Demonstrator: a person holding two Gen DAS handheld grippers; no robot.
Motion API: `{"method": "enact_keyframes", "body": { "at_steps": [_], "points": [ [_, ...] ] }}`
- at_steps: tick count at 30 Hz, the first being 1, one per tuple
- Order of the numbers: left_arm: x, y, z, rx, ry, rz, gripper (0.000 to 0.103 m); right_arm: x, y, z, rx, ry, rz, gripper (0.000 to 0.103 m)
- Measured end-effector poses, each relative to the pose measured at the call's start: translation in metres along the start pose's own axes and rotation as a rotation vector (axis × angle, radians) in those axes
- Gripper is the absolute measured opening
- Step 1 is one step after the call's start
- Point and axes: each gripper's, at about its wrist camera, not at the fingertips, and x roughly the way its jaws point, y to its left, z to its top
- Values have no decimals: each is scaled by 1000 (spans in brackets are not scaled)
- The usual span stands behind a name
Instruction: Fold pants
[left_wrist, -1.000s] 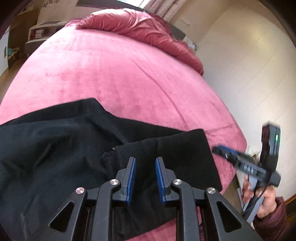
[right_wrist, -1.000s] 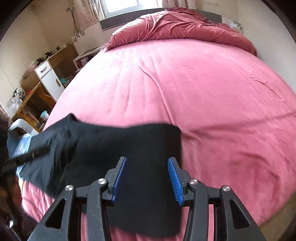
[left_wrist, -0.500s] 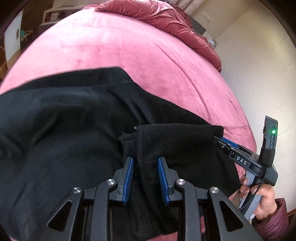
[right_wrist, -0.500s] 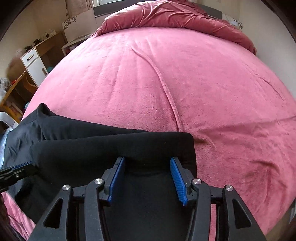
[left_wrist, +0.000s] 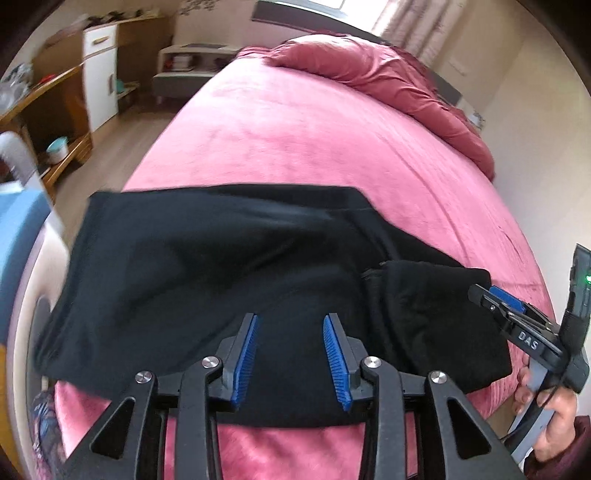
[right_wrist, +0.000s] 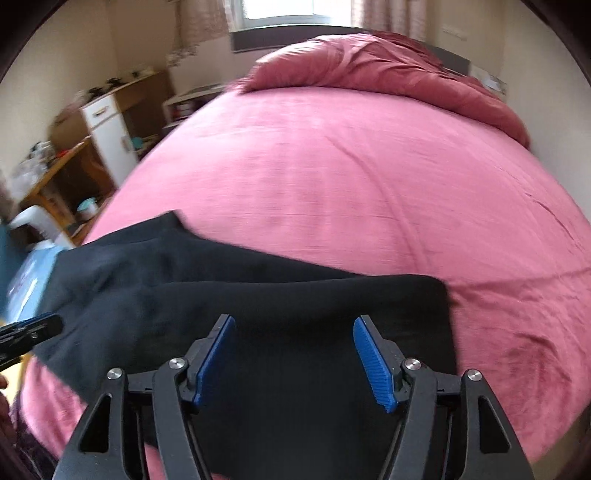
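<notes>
- Left wrist view: black pants (left_wrist: 229, 280) lie across the near edge of the pink bed (left_wrist: 314, 147), one end doubled over at right.
- Left gripper (left_wrist: 290, 363) about half open, nothing between its pads; right gripper (right_wrist: 295, 363) wider, also empty.
- Advice: smooth the doubled layer flat and line up edges before the next fold.
- Versus earlier frames: both jaws have just been opening, and the view now takes in the pants' left end.

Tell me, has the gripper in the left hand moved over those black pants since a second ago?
Yes. The left gripper has slid left along the pants, away from the folded end by the right gripper; the wooden desk is now in view. Its jaws have just been opening, with nothing gripped.
</notes>
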Motion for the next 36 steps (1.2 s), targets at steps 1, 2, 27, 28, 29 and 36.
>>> {"method": "enact_keyframes", "body": {
  "at_steps": [1, 2, 27, 28, 29, 36],
  "points": [
    [0, 8, -4, -17, 10, 2, 37, -2, 12, -2, -16, 2, 27, 67],
    [1, 10, -7, -33, 18, 0, 37, -3, 20, -3, -28, 5, 44, 67],
    [-2, 204, -66, -838, 82, -152, 37, 31, 66, -38, -47, 121, 192, 75],
    [0, 206, -66, -855, 74, -163, 38, 31, 65, -38, -46, 122, 193, 75],
    [3, 206, -64, -853, 72, -163, 38, 33, 65, -38, -47, 122, 193, 75],
    [6, 201, -57, -815, 18, -149, 31, 34, 66, -39, -56, 121, 189, 76]
  ]
}}
